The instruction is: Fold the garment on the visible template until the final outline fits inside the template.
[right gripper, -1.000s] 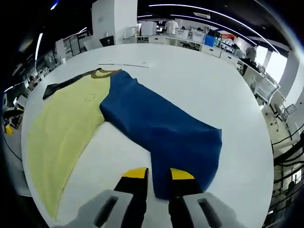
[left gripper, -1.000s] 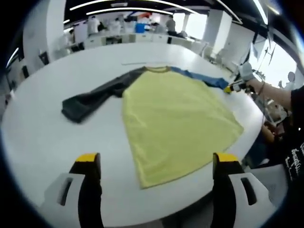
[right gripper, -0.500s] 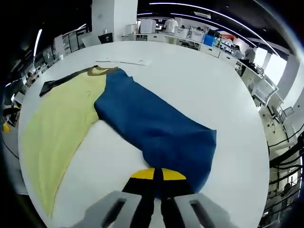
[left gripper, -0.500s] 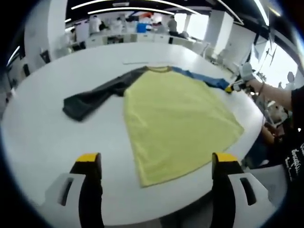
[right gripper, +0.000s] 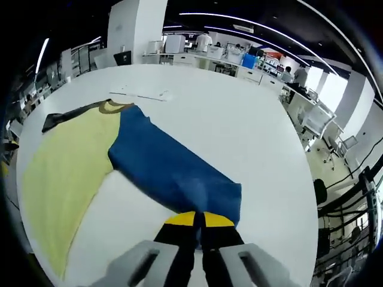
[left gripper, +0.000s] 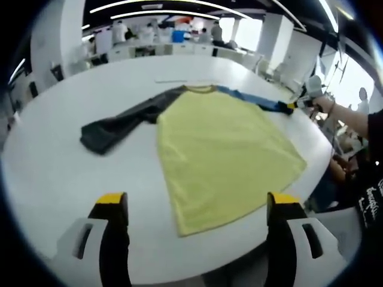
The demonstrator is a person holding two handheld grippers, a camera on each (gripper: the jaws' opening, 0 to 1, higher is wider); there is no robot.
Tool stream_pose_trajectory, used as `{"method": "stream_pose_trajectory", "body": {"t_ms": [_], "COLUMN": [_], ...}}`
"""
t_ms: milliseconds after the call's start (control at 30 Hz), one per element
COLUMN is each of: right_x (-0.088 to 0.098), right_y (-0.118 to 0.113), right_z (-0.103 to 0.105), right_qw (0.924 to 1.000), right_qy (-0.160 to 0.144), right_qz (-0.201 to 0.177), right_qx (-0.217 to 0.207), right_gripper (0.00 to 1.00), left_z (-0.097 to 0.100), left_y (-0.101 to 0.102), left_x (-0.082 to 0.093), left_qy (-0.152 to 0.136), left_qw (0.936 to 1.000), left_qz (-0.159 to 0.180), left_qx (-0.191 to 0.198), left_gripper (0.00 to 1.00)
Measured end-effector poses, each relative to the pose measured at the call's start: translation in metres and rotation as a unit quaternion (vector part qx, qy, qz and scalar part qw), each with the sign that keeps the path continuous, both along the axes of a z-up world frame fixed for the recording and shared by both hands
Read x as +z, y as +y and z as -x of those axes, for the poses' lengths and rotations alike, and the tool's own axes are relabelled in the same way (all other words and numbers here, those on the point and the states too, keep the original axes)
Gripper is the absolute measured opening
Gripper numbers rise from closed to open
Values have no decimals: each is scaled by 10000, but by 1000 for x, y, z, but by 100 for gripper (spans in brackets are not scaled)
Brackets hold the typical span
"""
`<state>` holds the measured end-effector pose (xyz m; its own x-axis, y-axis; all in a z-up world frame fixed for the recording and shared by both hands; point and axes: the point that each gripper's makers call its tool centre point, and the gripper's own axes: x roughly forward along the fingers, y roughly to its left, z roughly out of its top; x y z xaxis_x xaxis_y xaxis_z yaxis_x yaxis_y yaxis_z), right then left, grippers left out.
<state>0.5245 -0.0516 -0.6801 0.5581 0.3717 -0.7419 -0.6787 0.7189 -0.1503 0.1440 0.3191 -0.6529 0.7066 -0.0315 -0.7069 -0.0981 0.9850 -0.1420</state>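
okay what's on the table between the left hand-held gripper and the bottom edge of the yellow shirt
Nothing: in the left gripper view, bare white table runs from the open left hand-held gripper up to the yellow shirt's hem.

A large round white table (left gripper: 54, 173) is carrying one garment: a yellow cloth shirt with one dark grey sleeve and one blue sleeve (left gripper: 221, 149), lying flat. In the left gripper view the grey sleeve is stretching toward 9 o'clock, the blue sleeve toward 2 o'clock. A thin pale strip (right gripper: 140, 95) is lying beyond the collar.
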Motion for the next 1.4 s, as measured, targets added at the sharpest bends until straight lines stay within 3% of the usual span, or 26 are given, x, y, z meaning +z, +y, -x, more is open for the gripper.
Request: {"method": "stream_pose_trajectory", "body": {"t_ms": [300,767,1133,1400], "right_x": [14,21,15,2], "right_y": [-32,-71,-84,-90], "right_z": [-21,-31,-34,-35], "right_qw": [9984,9937,9917,9909], "right_qy": [-293,-378,-261,33], "right_qz": [284,748,886,802], "right_qx": [-387,-737,-895,-1084], "right_gripper": [0,0,0,0], "left_z": [3,4,3,4], "left_y": [-2,-1,-4,-4], "left_x": [0,0,0,0], "left_qy": [-2,35,67,89], "left_qw": [10000,10000,9999,9998], "left_qz": [9,-20,-75,-81], "left_qx": [-24,-27,-127,-151], "left_gripper": [93,94,95,94]}}
